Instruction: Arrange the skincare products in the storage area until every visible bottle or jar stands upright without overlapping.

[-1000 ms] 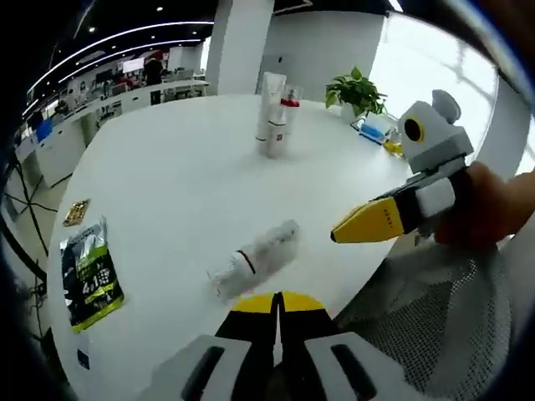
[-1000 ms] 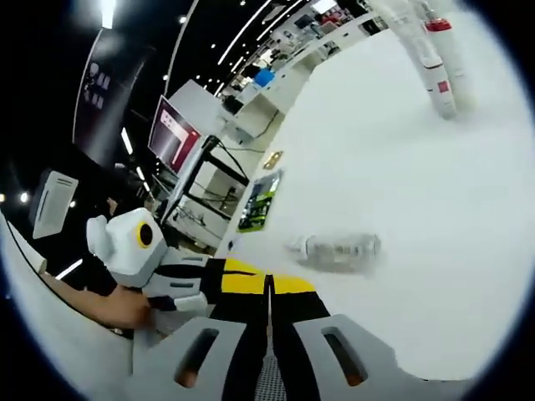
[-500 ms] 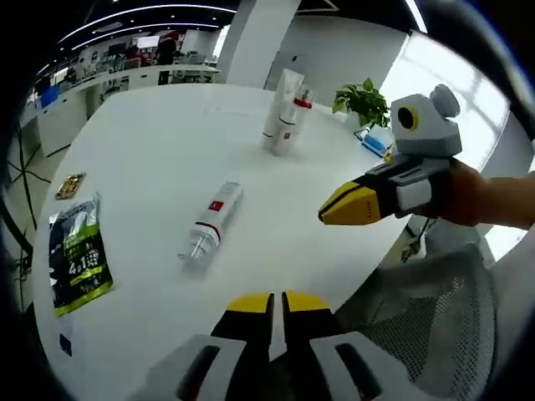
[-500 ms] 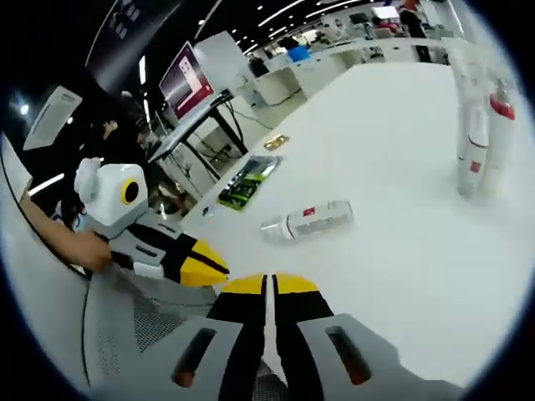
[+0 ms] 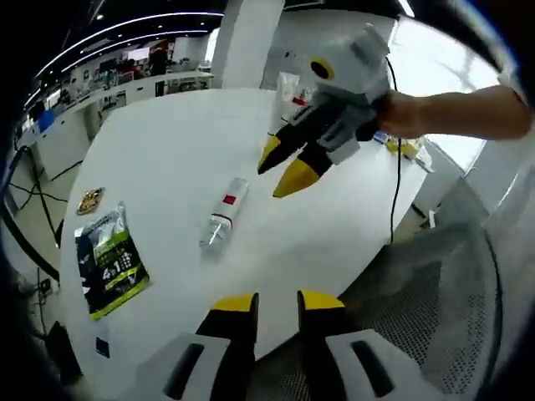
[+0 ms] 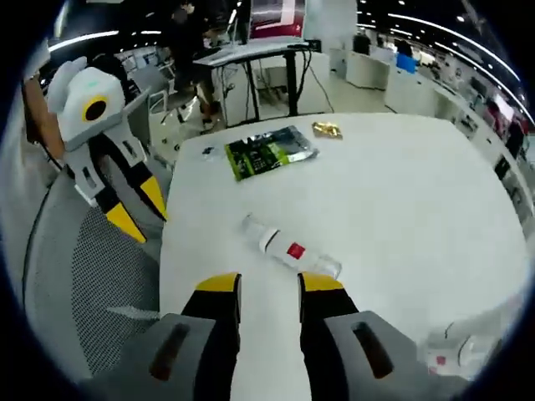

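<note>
Sideways on a round white worktop (image 5: 167, 159), a clear plastic bottle (image 5: 224, 214) with a small red label lies waiting to be stood up, as seen from the left gripper view. The left tongs (image 5: 274, 302) hover low at the worktop's near edge, yellow tips parted by a narrow gap and holding nothing. Above and beyond the bottle, the right tongs (image 5: 282, 165) reach in on a bare hand (image 5: 399, 113), angled down toward the bottle, their tips spread apart and empty. Partly hidden behind them, upright products (image 5: 294, 93) stand near the far side. A green snack packet (image 5: 110, 261) and a small gold item (image 5: 90, 200) lie well apart from the bottle, toward the left edge.

From the right gripper view, the same bottle (image 6: 291, 249) lies just ahead of the right tongs (image 6: 269, 284), whose tips stand open to either side of its line, not yet touching. The left tongs (image 6: 138, 209) hang off the worktop edge over a mesh chair (image 6: 100, 292), tips parted. The green packet (image 6: 272, 150) lies farther off; pale upright products (image 6: 456, 355), blurred, show at lower right.

The bottle looks light, stiff and smooth, likely to roll or slip; a grip across the mid-body by the label seems safest, then a tilt onto its base.
</note>
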